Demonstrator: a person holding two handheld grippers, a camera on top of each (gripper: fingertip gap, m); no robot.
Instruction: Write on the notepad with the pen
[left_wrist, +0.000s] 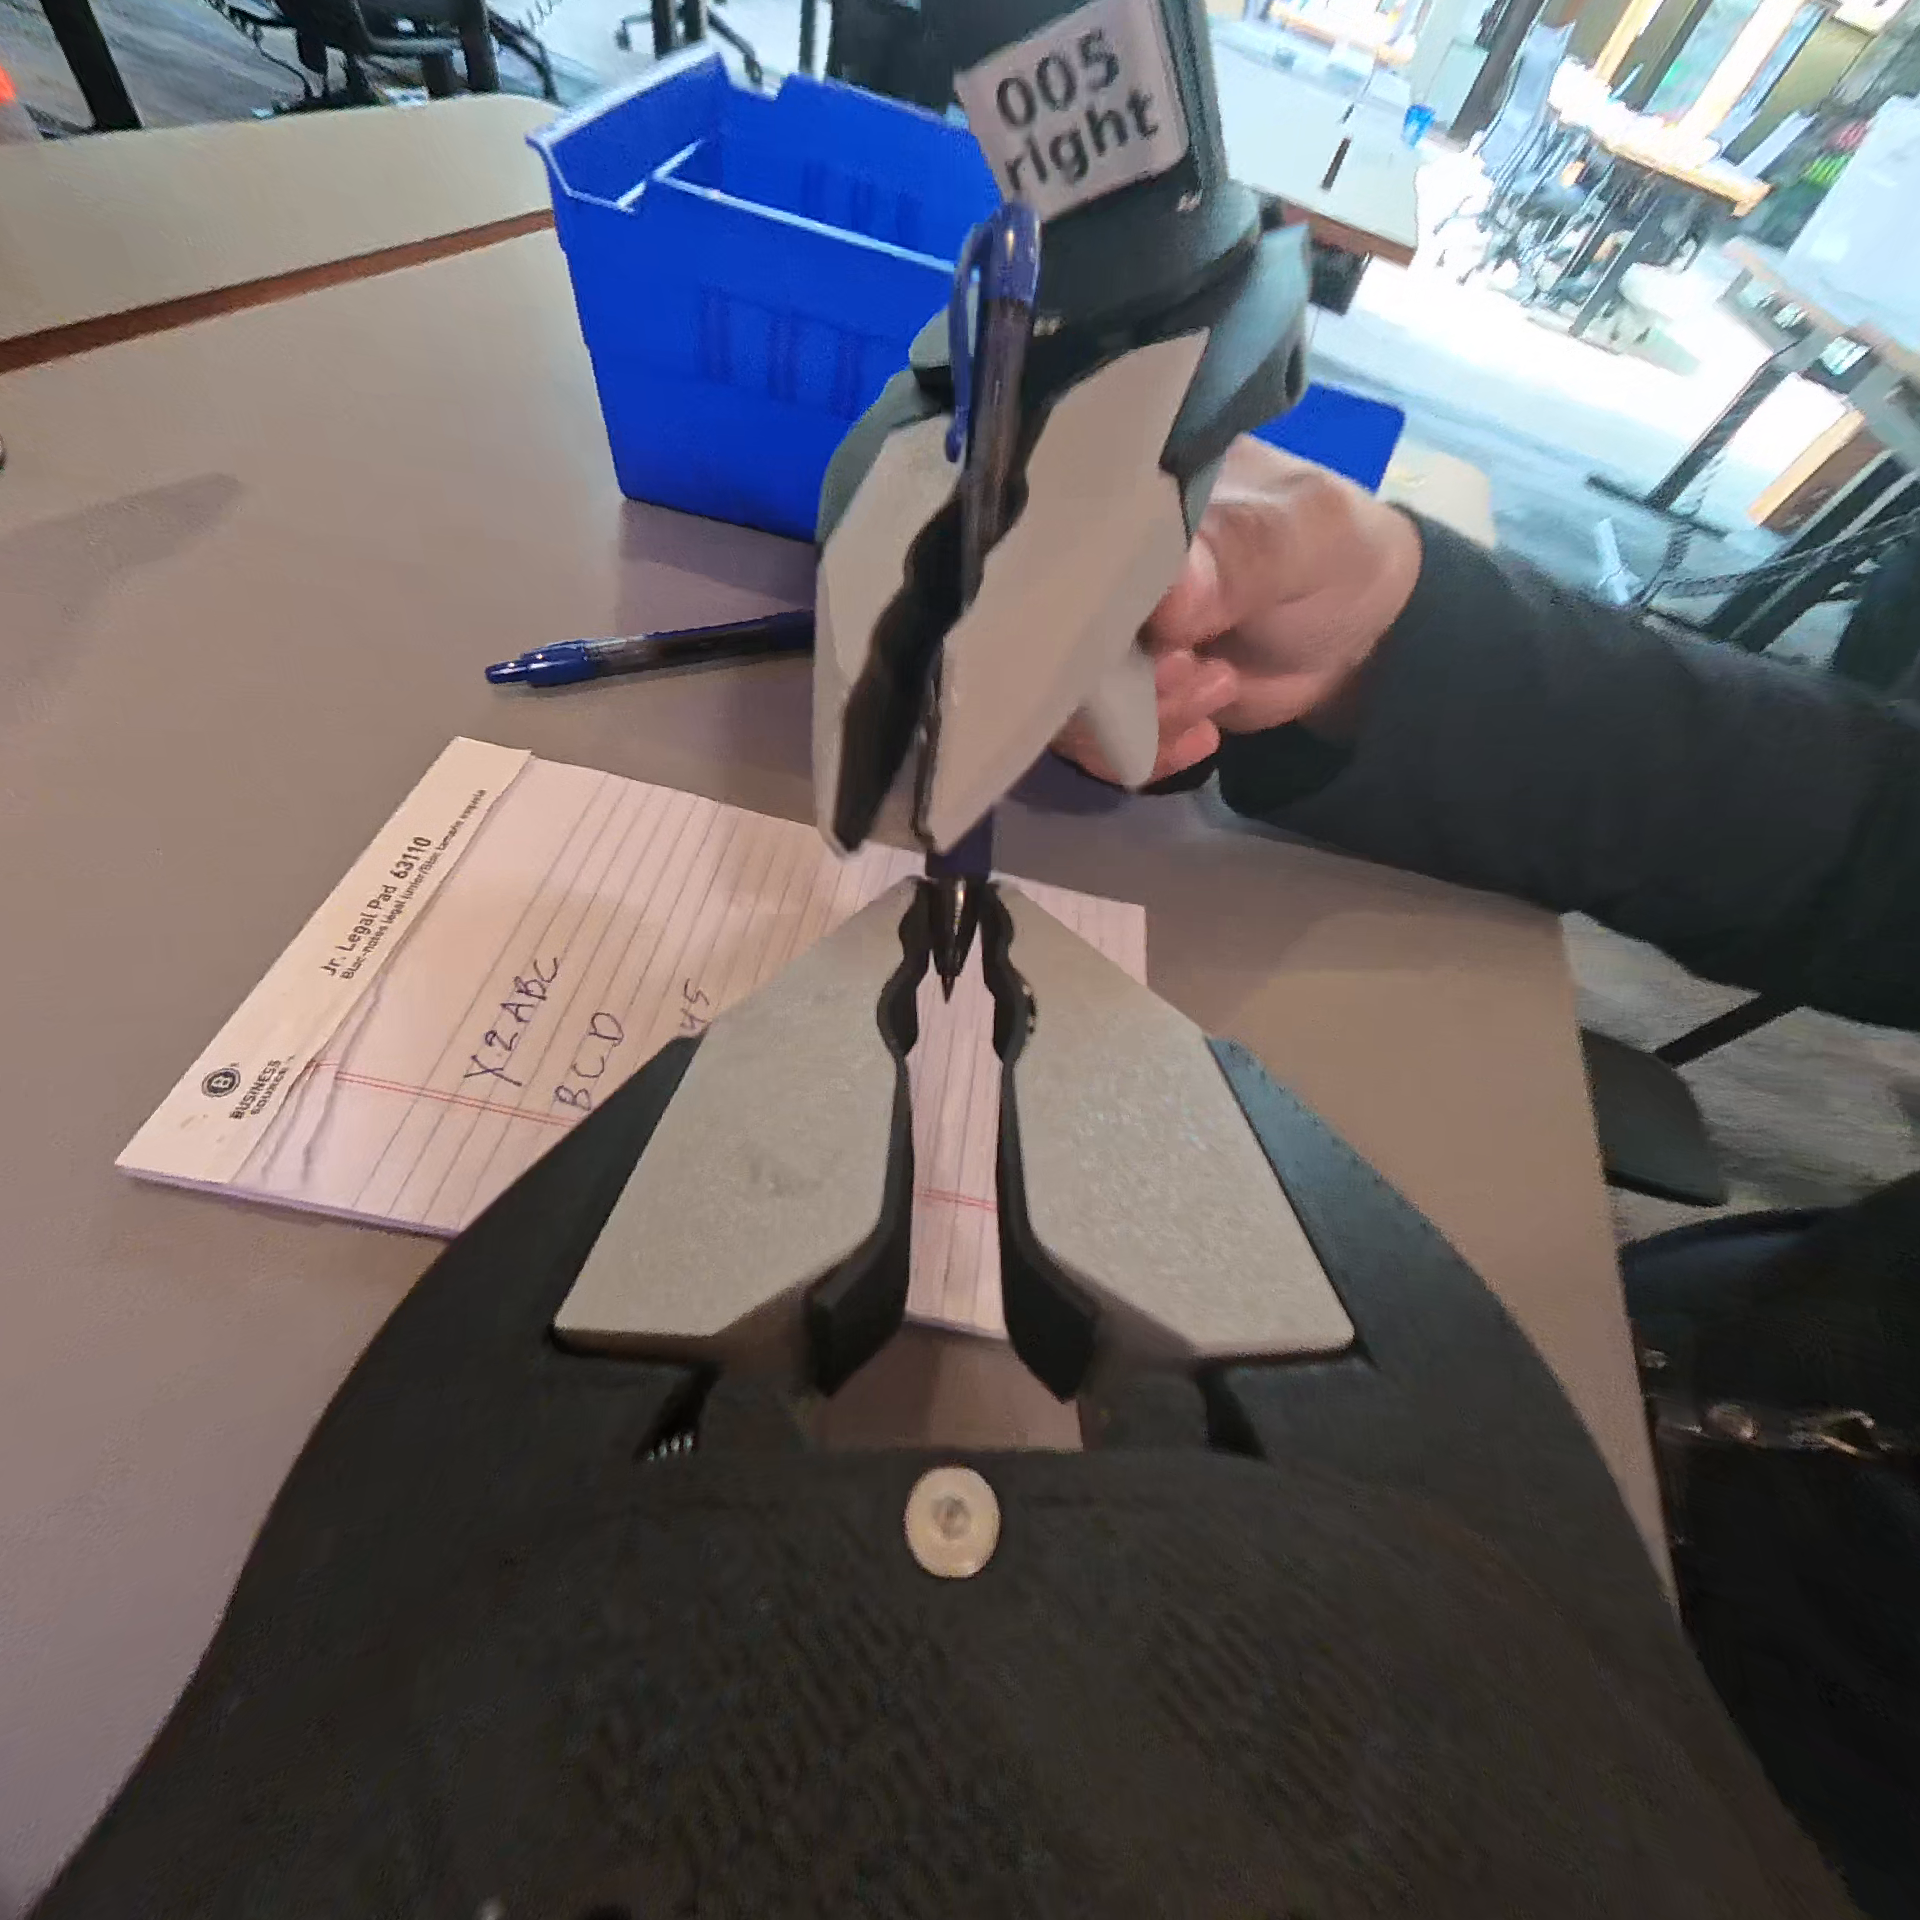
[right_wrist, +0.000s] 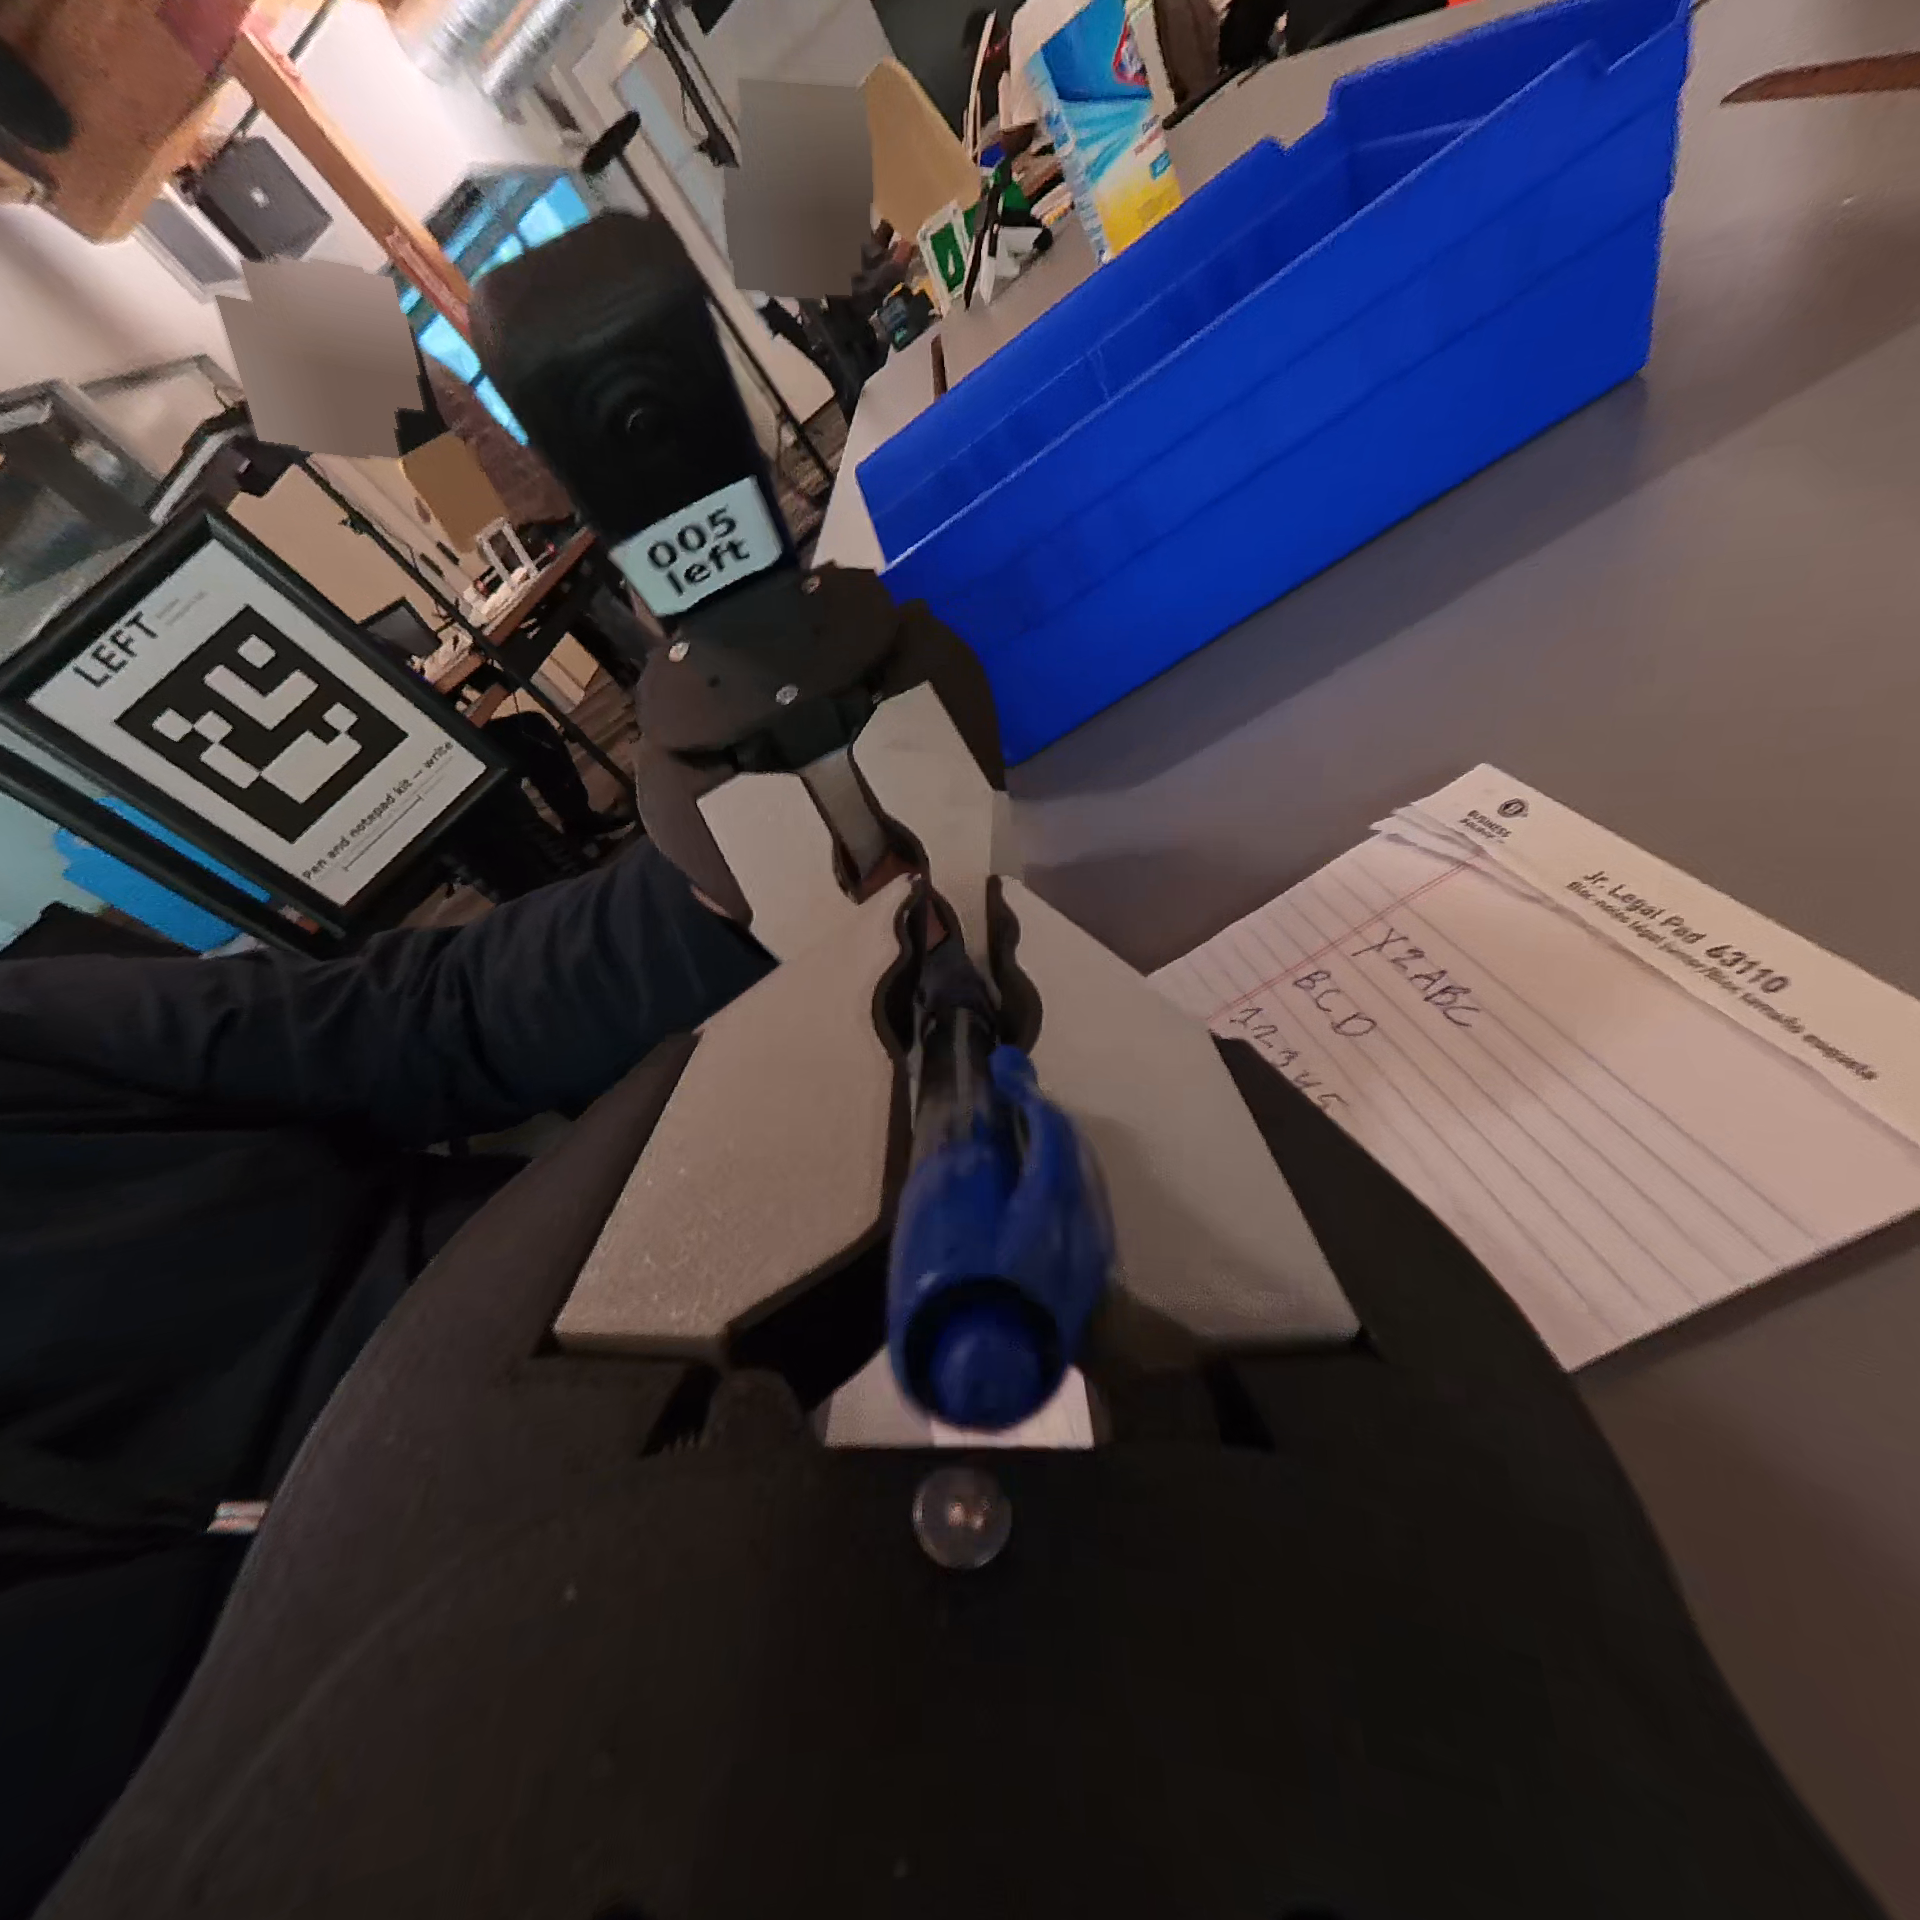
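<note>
A white lined notepad (left_wrist: 582, 914) with some blue handwriting lies on the grey table; it also shows in the right wrist view (right_wrist: 1558, 1091). My right gripper (right_wrist: 956, 899) is shut on a blue pen (right_wrist: 987, 1195), which runs along its fingers with the cap end toward the camera. In the left wrist view the right gripper (left_wrist: 904, 831) points down over the pad with the pen (left_wrist: 997, 343) in it. My left gripper (left_wrist: 956, 896) stands narrowly open just above the pad, facing the right one. The pen's metal tip sits between its fingertips without clearly touching them.
A second blue pen (left_wrist: 644, 655) lies on the table beyond the pad. A blue plastic bin (left_wrist: 748, 343) stands behind it, also in the right wrist view (right_wrist: 1299, 436). A person's hand (left_wrist: 1278, 613) holds the right gripper. The table edge (left_wrist: 1558, 1039) is close on the right. Tip to tip, the grippers are about 4 cm apart.
</note>
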